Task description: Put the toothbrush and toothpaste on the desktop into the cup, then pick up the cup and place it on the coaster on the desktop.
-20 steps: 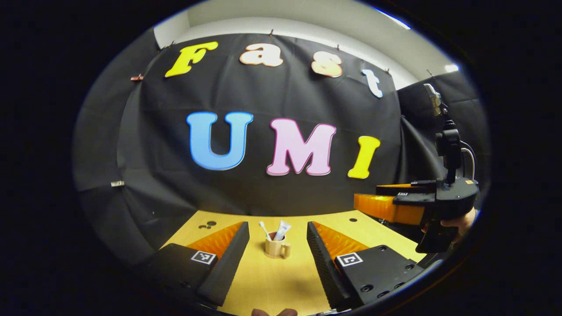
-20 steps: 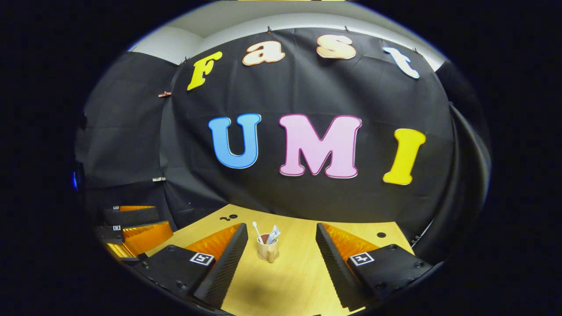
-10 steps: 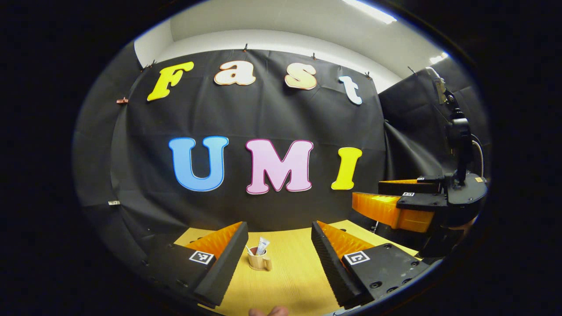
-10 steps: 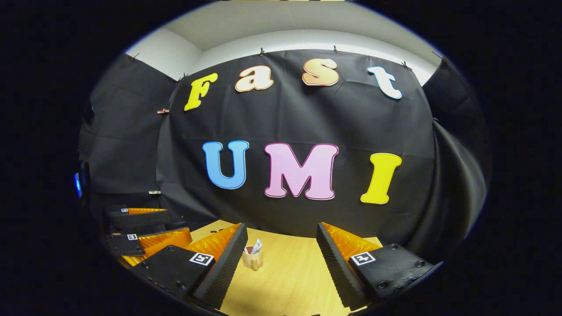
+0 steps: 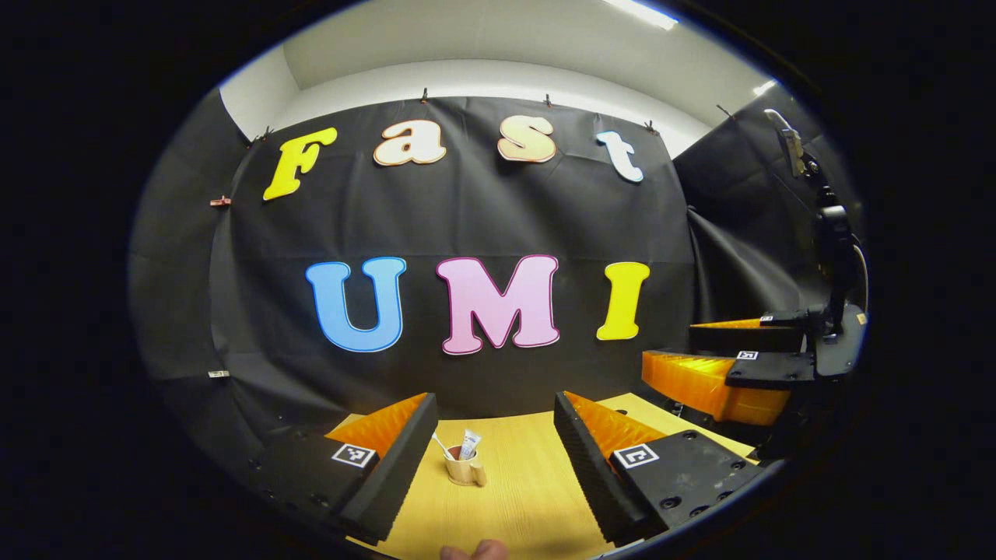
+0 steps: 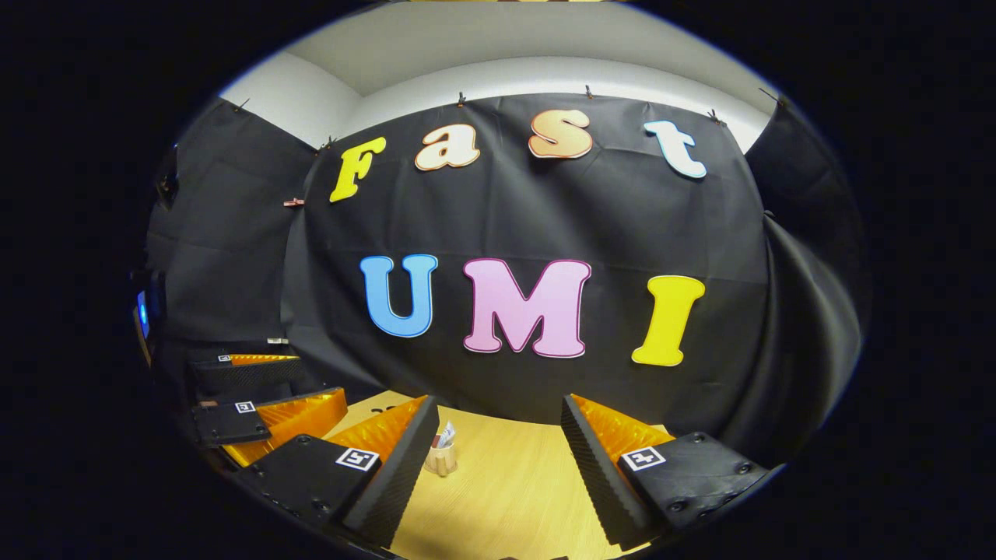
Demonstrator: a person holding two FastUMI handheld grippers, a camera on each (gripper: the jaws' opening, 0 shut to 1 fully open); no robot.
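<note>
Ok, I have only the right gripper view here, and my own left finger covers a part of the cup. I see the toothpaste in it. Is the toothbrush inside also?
Observer: Yes. In the left gripper view the toothbrush stands in the cup beside the toothpaste, leaning left.
Operator: Good. Where does the handle of the cup point?
Observer: In that view the handle sits on the cup's right side, a little toward the camera.
Operator: And where is my right gripper against the table?
Observer: The left gripper view shows the right gripper from the side, open, off to the right and above the tabletop, touching nothing.
</note>
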